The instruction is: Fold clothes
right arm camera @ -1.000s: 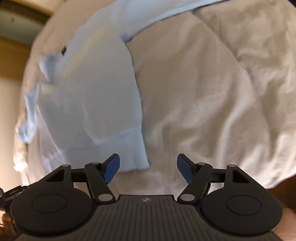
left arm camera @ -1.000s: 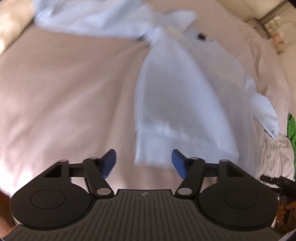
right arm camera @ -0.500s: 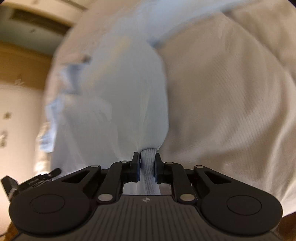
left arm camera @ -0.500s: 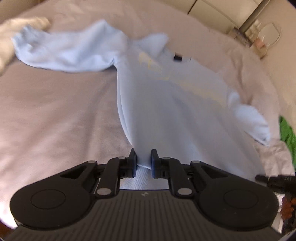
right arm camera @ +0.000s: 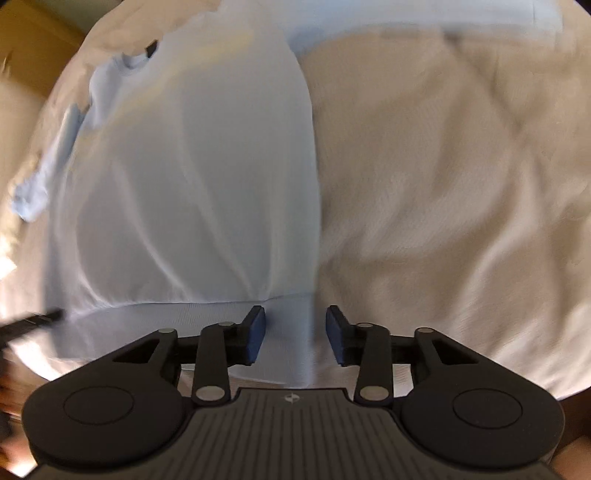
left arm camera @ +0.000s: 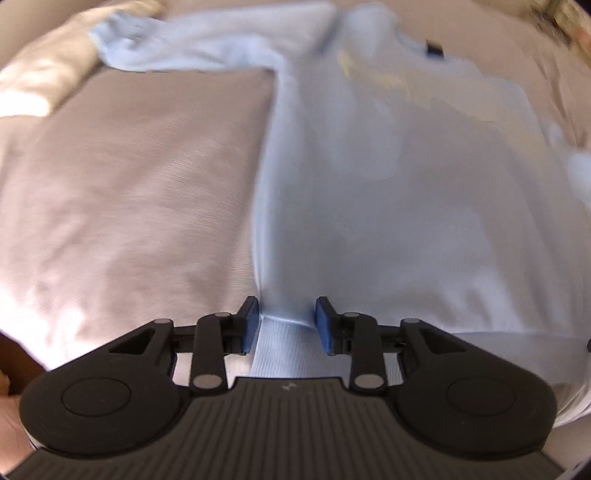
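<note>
Both grippers' fingers [left arm camera: 250, 325] now apart, sweater [left arm camera: 388, 192] released; right view shows collar [right arm camera: 131, 61].

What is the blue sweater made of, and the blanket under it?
The light blue sweater looks like soft, matte knit, probably cotton: its hem band shows fine ribs. The beige bed cover seems a woven, textured fabric with a faint grid and soft wrinkles.

Sweater [left arm camera: 388, 192] lies flat on the bedspread [left arm camera: 129, 192]. Hem at 6 o'clock, collar [left arm camera: 417, 33] at 12. One sleeve [left arm camera: 207, 40] extends toward 10 o'clock. In the right wrist view, bedspread [right arm camera: 443, 184] lies at 3 o'clock of the sweater [right arm camera: 192, 184].
</note>
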Demonstrator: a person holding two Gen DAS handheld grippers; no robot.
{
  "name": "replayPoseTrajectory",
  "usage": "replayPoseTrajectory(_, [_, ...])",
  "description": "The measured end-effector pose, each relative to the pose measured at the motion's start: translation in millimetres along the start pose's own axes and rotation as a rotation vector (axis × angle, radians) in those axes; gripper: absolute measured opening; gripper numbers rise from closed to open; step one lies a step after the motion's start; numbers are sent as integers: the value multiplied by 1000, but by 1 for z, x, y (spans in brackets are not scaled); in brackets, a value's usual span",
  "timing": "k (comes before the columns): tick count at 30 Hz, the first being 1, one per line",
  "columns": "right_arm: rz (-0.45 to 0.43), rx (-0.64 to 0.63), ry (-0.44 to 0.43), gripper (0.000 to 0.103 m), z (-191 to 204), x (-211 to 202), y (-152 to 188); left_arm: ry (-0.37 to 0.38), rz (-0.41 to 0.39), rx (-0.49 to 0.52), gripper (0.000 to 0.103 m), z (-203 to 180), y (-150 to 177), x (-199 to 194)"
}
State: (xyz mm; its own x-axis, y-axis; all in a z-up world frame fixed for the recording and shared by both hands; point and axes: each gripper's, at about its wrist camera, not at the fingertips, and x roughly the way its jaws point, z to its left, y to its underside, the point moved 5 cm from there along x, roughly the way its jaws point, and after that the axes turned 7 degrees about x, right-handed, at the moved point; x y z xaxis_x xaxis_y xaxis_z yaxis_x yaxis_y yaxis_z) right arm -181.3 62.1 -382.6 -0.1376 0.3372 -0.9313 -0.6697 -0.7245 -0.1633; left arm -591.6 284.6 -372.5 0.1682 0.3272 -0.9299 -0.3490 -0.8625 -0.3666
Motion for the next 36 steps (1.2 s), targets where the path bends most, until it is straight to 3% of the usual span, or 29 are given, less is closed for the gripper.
replayPoseTrajectory(3, [-131, -123, 49, 40, 11, -19, -12, 42, -43, -16, 28, -7, -1, -20])
replayPoseTrajectory(6, [-214, -232, 11, 40, 35, -16, -21, 62, 20, 50, 28, -30, 7, 1])
replayPoseTrajectory(8, [-164, -264, -4, 39, 54, 2, -19, 64, 100, 43, 29, -35, 20, 23])
replayPoseTrajectory(9, [-93, -262, 26, 39, 55, 20, -16, 65, 110, 31, 29, -33, 22, 22])
replayPoseTrajectory(12, [2, -223, 95, 38, 54, 40, -15, 77, 123, 6, 28, -23, 22, 9])
replayPoseTrajectory(17, [-61, -159, 70, 41, 73, 9, -49, 57, 27, -68, 28, 36, -24, -16])
replayPoseTrajectory(21, [-150, -110, 32, 46, 123, 29, -91, 27, 19, -161, 29, 86, -69, 19])
replayPoseTrajectory(24, [-142, -14, -25, 47, 158, 65, -108, -8, 64, -197, 29, 113, -97, 55])
replayPoseTrajectory(28, [-41, 33, 77, 49, 193, 104, -100, 0, 111, -228, 29, 136, -114, 65])
replayPoseTrajectory(29, [-33, 36, 102, 49, 202, 109, -97, 2, 90, -246, 29, 148, -124, 63])
replayPoseTrajectory(31, [-98, -19, 105, 49, 225, 102, -100, -5, 52, -285, 32, 174, -146, 64])
replayPoseTrajectory(33, [-132, -79, 89, 49, 248, 102, -109, -31, 14, -320, 44, 201, -167, 71])
replayPoseTrajectory(36, [-102, -52, -13, 49, 272, 115, -119, -110, -36, -350, 48, 236, -192, 79])
